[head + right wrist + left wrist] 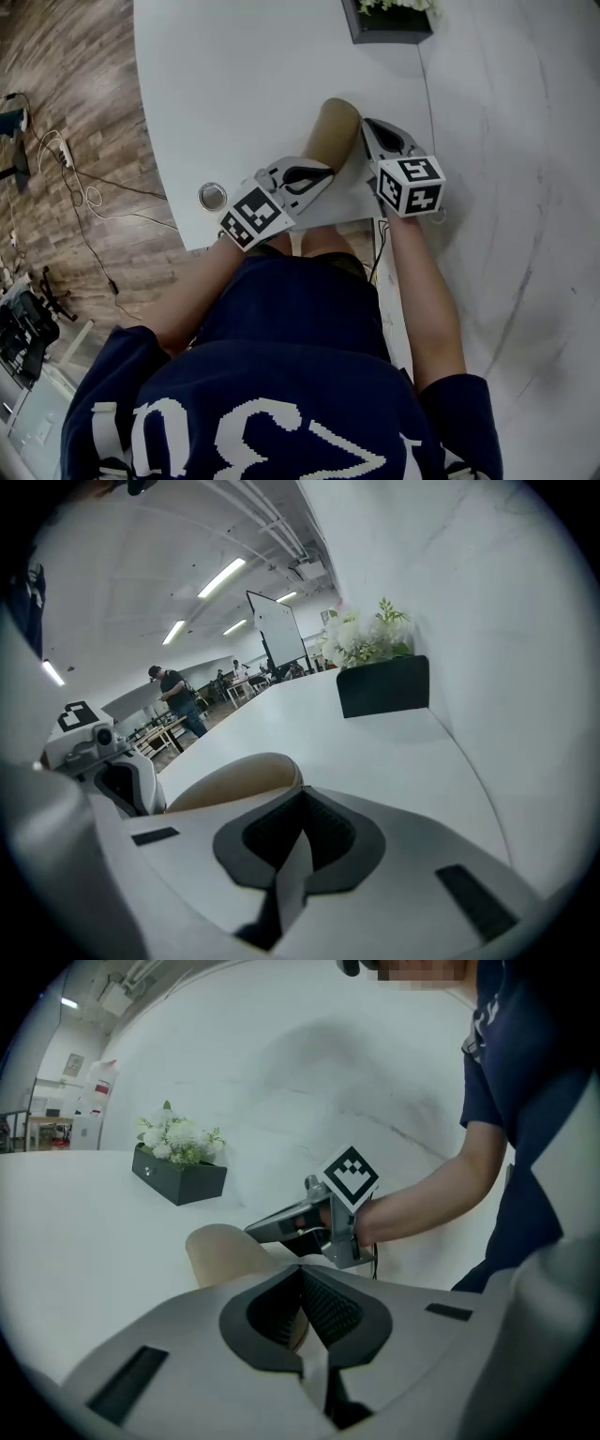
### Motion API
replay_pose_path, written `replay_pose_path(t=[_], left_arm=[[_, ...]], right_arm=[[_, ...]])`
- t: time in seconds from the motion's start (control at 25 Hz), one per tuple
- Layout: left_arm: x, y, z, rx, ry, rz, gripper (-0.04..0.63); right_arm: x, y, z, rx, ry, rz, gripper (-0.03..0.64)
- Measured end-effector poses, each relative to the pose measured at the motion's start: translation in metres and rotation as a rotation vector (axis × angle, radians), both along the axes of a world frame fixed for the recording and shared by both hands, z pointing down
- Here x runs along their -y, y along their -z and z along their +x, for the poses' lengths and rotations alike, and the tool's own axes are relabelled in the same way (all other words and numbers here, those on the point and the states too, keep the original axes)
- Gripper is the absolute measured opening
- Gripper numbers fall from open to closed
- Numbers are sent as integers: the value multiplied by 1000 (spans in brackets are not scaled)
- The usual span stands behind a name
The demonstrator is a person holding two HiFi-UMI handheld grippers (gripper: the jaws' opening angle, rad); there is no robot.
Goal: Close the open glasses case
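Both grippers are drawn in on the glasses case (337, 129), which sits on the white table (234, 84) at my 12 o'clock, close to the near edge. My left gripper (323, 172) lies at the case's 7 o'clock, with its jaws brought together at the tips. A sliver of tan shows low between the pads, which I take to be the case behind them and not something pinched. My right gripper (369, 127) is at the case's 3 o'clock, fully closed on nothing, its nose just beside the tan shell. Whether either tip actually touches the case, I cannot say.

From the right gripper view the tan dome shows a raised lip, so I judge the lid is not yet down and I am at the approach just ahead of the push. What comes next, I think, is to steady the base with one closed nose and tip the lid over with the other until it seats, without skating the case toward the planter (389, 23) at 1 o'clock.

My forearms reach out from my body, both tools pitched downward. The left one points toward 1 o'clock and the right toward 11, so they converge on the case.
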State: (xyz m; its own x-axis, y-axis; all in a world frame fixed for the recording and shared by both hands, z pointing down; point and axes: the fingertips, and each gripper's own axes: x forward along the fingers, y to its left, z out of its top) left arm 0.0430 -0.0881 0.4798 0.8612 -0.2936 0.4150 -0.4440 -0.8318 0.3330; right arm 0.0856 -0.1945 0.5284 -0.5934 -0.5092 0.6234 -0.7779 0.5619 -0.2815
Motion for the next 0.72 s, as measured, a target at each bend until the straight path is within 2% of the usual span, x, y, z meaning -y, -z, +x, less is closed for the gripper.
replay_pose_path(t=[0.24,0.44,0.6,0.72], left_arm=[[1,-4,-8,120,-28,84,14],[13,-4,-25,150,41,73,14],[42,-3,-32,180,167,68,14],[61,3,-18,153,200,80,14]], right_arm=[[-24,4,20,-12,-2,-24,21],[-78,2,35,-15,27,-80,21],[-122,2,17,18,82,-125,21],[-135,0,3,48,69,-135,21]])
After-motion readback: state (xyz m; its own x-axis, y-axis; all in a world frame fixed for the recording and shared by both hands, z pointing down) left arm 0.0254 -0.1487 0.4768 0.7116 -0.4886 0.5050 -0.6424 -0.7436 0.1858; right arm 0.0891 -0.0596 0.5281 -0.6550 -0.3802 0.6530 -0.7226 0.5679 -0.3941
